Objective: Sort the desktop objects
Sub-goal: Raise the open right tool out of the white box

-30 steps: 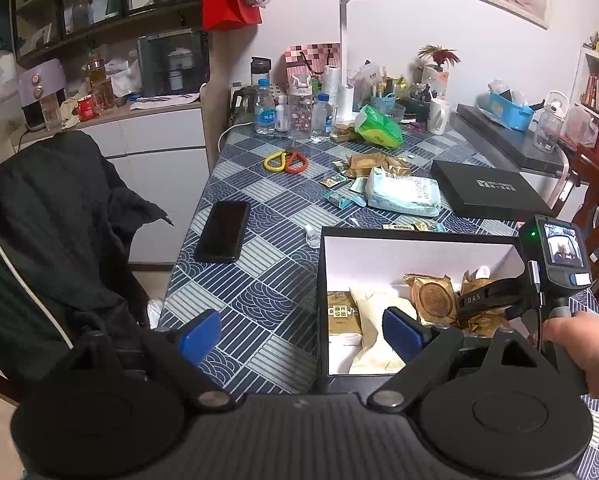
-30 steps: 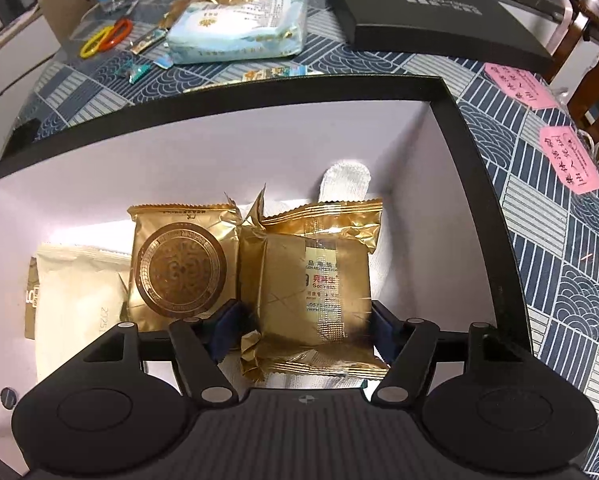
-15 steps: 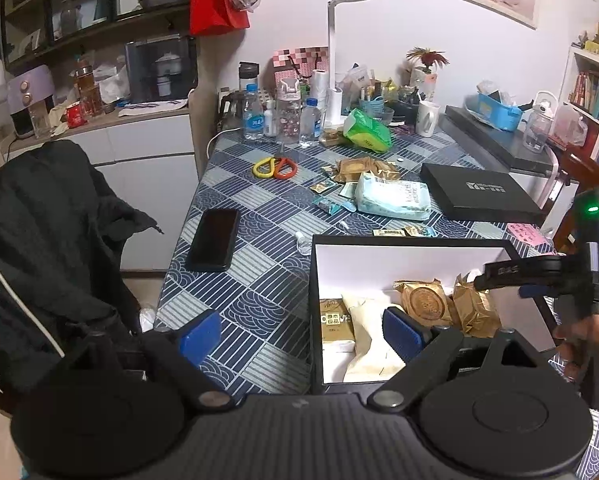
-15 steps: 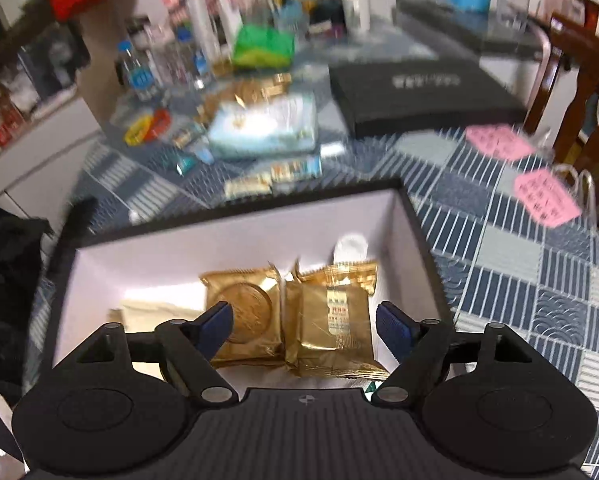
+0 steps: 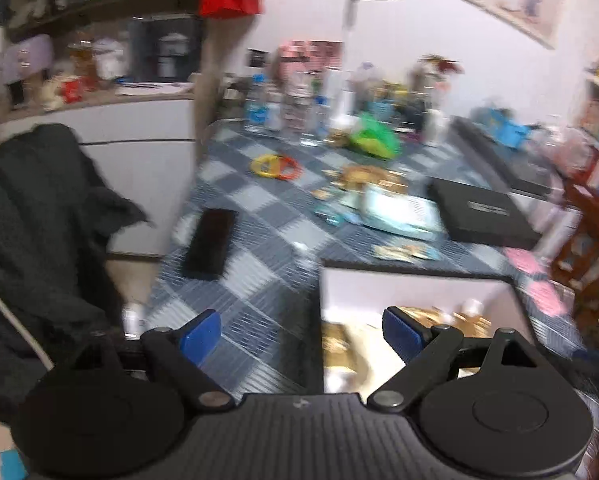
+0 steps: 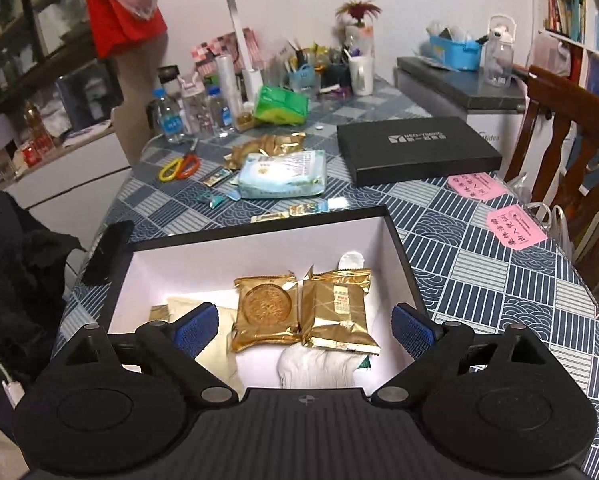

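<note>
Both grippers' fingers apart, empty; right view alone shows gold packets (image 6: 303, 312) sharply; left blurred.

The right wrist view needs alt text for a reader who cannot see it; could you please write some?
An open right gripper hovers empty over a black, white-lined box holding two gold foil snack packets. Behind it, on the blue patterned tablecloth, lie a pale blue tissue pack and a flat black lid.
</note>
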Demonstrator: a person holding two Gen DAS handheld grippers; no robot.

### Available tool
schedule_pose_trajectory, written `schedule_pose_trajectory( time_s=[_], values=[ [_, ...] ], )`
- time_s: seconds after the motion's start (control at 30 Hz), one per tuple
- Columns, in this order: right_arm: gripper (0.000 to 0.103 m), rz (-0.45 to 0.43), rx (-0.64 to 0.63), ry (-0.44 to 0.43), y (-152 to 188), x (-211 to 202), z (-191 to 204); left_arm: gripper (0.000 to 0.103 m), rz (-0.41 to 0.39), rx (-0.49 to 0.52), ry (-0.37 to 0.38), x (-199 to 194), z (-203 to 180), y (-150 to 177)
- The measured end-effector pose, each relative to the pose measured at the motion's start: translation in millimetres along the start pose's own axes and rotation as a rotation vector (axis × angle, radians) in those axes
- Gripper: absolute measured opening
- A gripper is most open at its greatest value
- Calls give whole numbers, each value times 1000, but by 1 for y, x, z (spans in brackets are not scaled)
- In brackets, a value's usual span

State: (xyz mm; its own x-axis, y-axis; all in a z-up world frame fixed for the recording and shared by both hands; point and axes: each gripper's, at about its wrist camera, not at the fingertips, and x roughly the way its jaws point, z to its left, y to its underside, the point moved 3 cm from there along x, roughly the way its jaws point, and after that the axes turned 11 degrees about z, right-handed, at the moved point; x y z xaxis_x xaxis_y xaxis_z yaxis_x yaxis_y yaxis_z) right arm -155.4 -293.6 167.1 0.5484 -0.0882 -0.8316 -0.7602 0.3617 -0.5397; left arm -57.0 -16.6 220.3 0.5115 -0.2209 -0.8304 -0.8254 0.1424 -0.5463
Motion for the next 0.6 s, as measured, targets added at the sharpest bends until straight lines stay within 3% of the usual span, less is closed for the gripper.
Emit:
schedule_pose_trajectory(
  time_s=[0.23, 0.6],
  values=[
    [94, 6, -19, -23, 2, -1, -5, 103, -46, -114, -103, 12, -1, -40],
    [94, 29, -43, -87, -5, 9, -16, 103, -116, 22, -243, 42, -60, -95]
  ],
)
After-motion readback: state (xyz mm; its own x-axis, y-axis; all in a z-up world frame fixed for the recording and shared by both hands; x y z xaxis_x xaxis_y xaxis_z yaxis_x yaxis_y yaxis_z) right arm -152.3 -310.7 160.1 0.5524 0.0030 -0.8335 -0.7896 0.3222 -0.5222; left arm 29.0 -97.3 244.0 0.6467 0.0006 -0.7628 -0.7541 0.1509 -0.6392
